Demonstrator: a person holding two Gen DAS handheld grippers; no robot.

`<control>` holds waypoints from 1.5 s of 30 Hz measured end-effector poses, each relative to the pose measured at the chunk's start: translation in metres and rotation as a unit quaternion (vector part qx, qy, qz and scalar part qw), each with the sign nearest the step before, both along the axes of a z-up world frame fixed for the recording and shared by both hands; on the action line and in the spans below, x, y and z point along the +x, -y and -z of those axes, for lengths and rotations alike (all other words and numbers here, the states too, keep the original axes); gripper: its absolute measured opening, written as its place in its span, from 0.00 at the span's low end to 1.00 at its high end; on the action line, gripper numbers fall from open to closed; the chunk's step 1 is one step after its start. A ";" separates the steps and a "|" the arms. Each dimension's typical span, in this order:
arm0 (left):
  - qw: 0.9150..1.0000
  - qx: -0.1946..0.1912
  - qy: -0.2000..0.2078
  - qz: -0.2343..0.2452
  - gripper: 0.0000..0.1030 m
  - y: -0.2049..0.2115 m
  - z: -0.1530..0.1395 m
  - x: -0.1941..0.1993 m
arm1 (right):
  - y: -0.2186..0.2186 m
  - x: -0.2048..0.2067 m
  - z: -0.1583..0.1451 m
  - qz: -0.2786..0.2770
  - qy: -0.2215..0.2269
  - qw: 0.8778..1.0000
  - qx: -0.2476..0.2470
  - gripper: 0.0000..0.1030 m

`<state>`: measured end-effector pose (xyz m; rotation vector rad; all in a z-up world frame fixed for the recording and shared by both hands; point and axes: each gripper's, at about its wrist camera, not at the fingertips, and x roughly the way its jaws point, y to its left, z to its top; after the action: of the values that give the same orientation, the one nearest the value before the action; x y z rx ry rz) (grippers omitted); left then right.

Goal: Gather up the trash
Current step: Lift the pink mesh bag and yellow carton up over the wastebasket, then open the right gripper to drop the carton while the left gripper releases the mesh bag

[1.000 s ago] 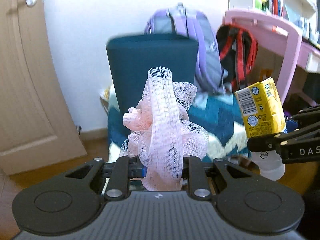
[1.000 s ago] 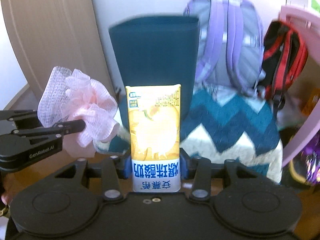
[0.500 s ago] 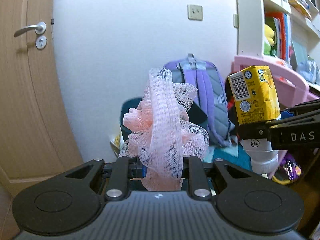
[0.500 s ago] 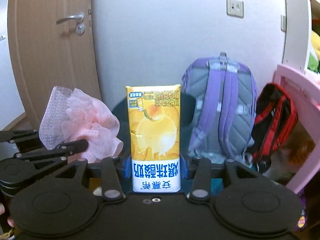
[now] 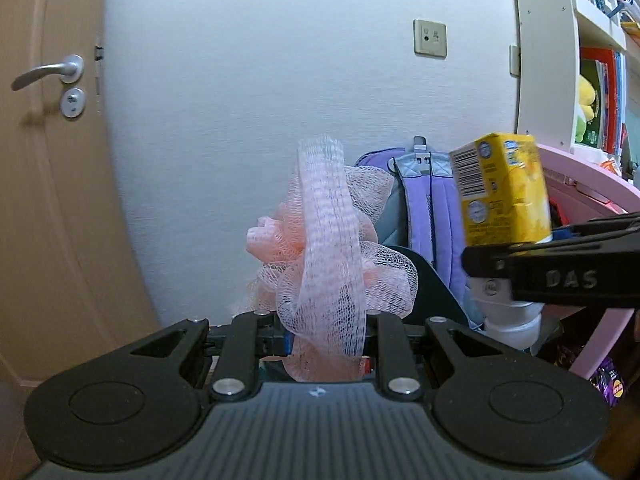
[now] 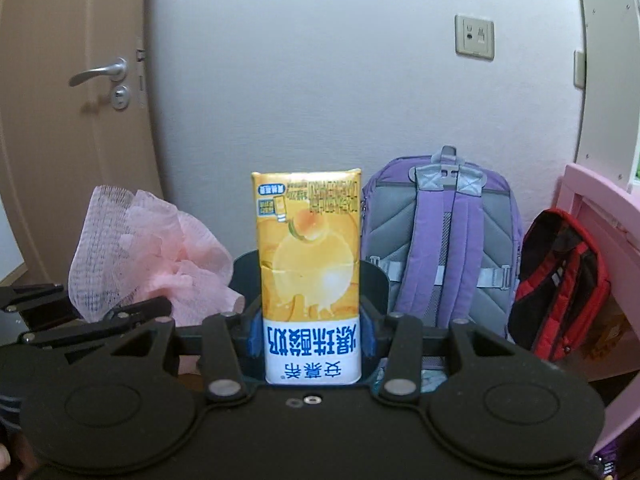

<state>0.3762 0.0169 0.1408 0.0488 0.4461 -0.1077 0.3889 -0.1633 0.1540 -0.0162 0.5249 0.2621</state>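
Trash fills both tongs: a pink mesh ball (image 5: 328,264) sits clamped in the left tongs (image 5: 326,328), standing up from between the two fingers, and a yellow drink carton (image 6: 310,280) sits clamped in the right tongs (image 6: 312,340), printed text upside down and its white end down in the grip. The left wrist view shows the carton's side with its barcode and a white cap below the right tongs' black finger, which the right wrist view hides; it also shows a white bookshelf (image 5: 576,60) with books at the right edge. The right wrist view alone shows the carton's front face, a red and black bag (image 6: 560,280) beside the purple backpack (image 6: 444,240), and the left tongs side-on at the left with the mesh ball above them. The dark blue bin (image 6: 372,280) shows only as a rim just behind the carton and low behind the mesh ball. Compared with a second ago, both views have tilted up: the bin, which then filled the middle, has sunk almost out of sight, the patterned blanket is gone, and the door handle (image 6: 100,72) and wall socket (image 6: 474,38) have come into view.
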 end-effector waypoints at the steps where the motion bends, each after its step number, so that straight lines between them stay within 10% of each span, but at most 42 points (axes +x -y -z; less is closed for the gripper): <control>1: 1.000 0.002 -0.004 0.000 0.20 0.003 0.002 0.008 | 0.000 0.008 0.004 0.000 -0.005 1.000 0.002 0.43; 19: 0.993 0.071 -0.097 -0.001 0.20 0.034 0.063 0.109 | -0.012 0.092 0.079 0.011 -0.092 0.995 -0.019 0.43; 35: 0.988 0.039 -0.147 -0.005 0.21 0.028 0.095 0.132 | -0.011 0.097 0.097 0.000 -0.107 0.994 -0.035 0.46; 41: 0.988 0.021 -0.153 -0.005 0.33 0.027 0.091 0.131 | -0.006 0.089 0.089 0.002 -0.099 0.994 -0.035 0.46; 45: 0.990 0.016 -0.141 -0.016 0.62 0.024 0.080 0.119 | 0.001 0.079 0.076 0.007 -0.092 0.995 -0.029 0.49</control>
<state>0.4954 -0.0068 0.0609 0.0585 0.7317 -0.0760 0.4677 -0.1643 0.0782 -0.0444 0.7162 0.2365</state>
